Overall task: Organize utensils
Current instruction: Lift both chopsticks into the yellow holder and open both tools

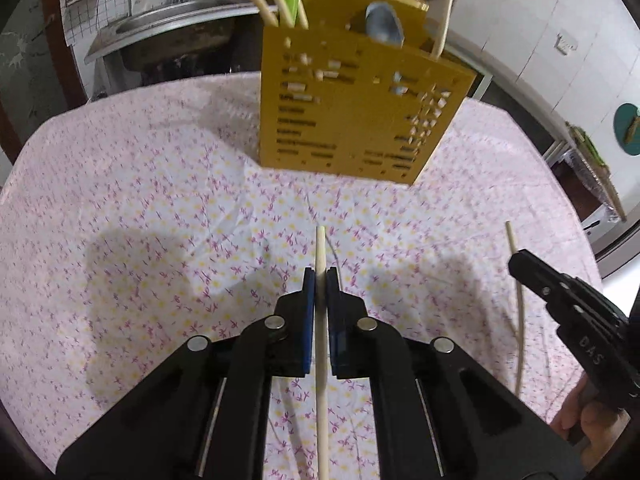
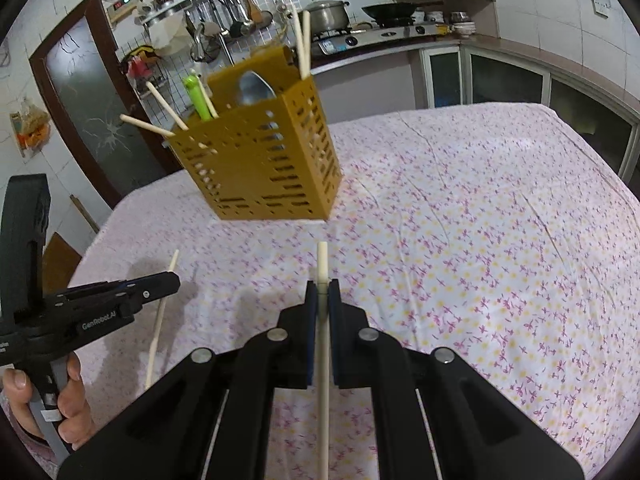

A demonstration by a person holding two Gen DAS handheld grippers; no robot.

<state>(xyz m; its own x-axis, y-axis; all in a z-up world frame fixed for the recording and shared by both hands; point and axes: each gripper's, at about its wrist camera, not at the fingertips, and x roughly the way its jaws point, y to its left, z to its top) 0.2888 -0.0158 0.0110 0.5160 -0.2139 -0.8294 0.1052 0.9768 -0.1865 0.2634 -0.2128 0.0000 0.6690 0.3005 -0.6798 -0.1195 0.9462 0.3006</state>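
Chopsticks: one (image 1: 320, 256) clamped in left tool (image 1: 320, 280), one (image 2: 322, 264) clamped in right tool (image 2: 322, 292), both near yellow holder (image 1: 352, 100) on worktop (image 1: 140, 200).

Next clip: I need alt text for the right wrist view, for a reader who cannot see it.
The right tool is shut on a pale chopstick above a floral tablecloth. Ahead stands a mustard slotted utensil holder holding chopsticks, a spoon and a green utensil. At left, the left tool grips another chopstick.
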